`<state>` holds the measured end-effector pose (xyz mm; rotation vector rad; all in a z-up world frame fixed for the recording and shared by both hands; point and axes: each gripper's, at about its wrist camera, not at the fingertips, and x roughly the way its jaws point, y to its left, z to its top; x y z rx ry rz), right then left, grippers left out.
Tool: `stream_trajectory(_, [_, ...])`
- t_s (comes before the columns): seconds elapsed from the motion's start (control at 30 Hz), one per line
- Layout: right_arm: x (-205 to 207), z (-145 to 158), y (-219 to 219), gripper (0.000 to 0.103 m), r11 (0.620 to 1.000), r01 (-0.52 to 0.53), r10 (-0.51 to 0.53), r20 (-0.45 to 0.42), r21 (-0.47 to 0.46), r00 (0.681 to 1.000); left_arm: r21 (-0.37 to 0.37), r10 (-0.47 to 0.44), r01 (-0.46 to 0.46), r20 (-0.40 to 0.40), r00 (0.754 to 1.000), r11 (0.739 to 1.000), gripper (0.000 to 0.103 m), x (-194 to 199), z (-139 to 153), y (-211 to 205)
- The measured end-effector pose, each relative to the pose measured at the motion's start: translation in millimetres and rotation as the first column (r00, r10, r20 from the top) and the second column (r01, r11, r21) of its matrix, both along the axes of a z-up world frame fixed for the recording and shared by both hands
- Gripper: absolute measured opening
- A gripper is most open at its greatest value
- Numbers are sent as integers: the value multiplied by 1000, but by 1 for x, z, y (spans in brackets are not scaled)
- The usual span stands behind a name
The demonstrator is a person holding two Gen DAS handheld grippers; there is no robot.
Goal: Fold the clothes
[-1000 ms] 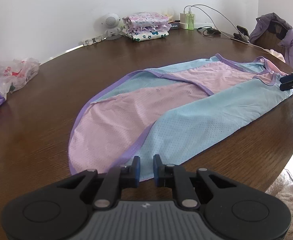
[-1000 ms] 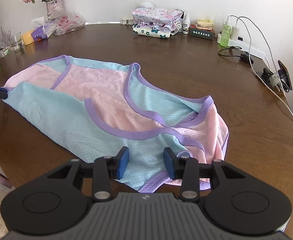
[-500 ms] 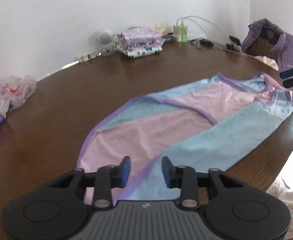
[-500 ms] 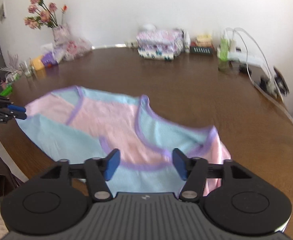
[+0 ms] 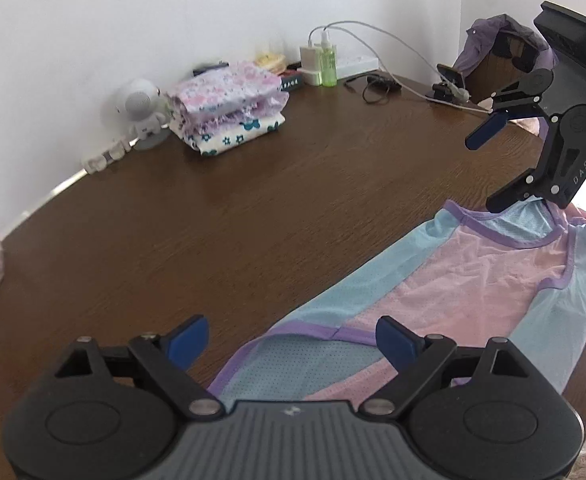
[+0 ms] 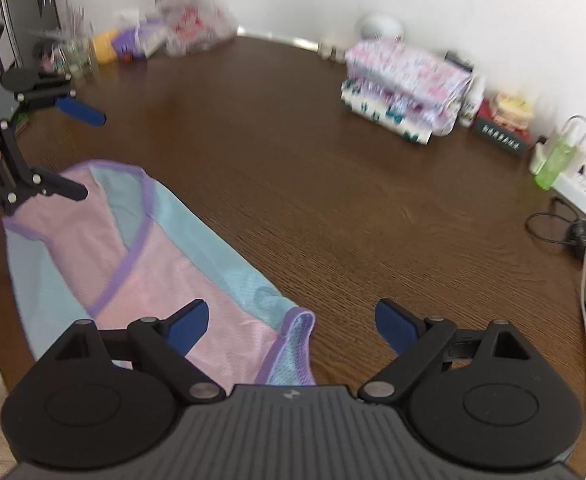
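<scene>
Both grippers have let go and lifted off the garment since a sec ago. Left gripper and right gripper: jaws opening wide, nothing btwn pads. Pink-blue garment lies folded lengthwise along near bench edge. Folded clothes stack at far edge by wall.

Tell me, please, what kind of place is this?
Probably a room in a home, not a workshop. A round dark wooden table carries a pink and blue mesh garment, a stack of folded floral clothes by the white wall, and a white power strip with chargers.
</scene>
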<state>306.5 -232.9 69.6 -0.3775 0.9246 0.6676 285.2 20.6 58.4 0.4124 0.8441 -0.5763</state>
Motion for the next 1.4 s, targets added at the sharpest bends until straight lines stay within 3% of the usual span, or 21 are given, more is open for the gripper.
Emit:
stream_trajectory(0.1, [22,-21,11,85,998,-32,30,-40,-61,999,-11,12,-13,-86,996,1000,85,30,-18,0])
stream_trajectory(0.17, [36,-30,8,79,997,-38,33,-75,-68,997,-37,-8,3,-137,991,999,66,43,-25,1])
stream_trajectory(0.23, [44,-35,4,68,998,-54,48,-124,-43,991,-48,-34,26,-173,984,999,54,53,-30,2])
stream_trajectory(0.3, [49,-39,2,66,996,-79,72,-151,-36,986,-43,-57,50,-197,979,998,48,60,-36,0])
stream_trajectory(0.37, [52,-41,2,65,994,-103,95,-171,-41,981,-40,-85,78,-230,969,996,35,67,-41,-2])
stream_trajectory(0.43, [55,-44,2,55,992,-122,112,-189,-41,976,-34,-111,106,-223,968,994,24,70,-42,-2])
stream_trajectory(0.5, [57,-44,2,52,991,-128,118,-194,-42,974,-30,-129,126,-222,966,992,21,72,-43,-2])
stream_trajectory(0.67, [52,-43,6,21,986,-155,140,-182,-68,973,3,-180,184,-198,964,983,4,65,-44,-6])
stream_trajectory(0.87, [37,-44,17,6,975,-184,169,-118,-128,979,77,-192,202,-118,974,976,0,48,-46,-17])
stream_trajectory(0.97, [18,-36,21,4,972,-179,175,-37,-155,984,169,-210,209,-13,978,963,0,26,-43,-23])
stream_trajectory(1.03, [-5,-23,21,4,972,-172,182,49,-160,982,192,-218,198,86,972,961,0,4,-35,-19])
stream_trajectory(1.17, [-80,-5,21,4,956,-219,260,223,-193,940,158,-221,185,255,942,970,0,-54,-18,0])
stream_trajectory(1.2, [-100,-7,23,4,948,-230,285,267,-218,921,149,-214,179,263,941,972,0,-66,-17,4])
stream_trajectory(1.33, [-138,-21,32,4,921,-260,345,299,-290,890,111,-156,134,222,962,985,3,-71,-20,10])
stream_trajectory(1.4, [-137,-28,36,4,918,-248,339,292,-309,894,66,-117,107,191,974,992,8,-57,-16,9])
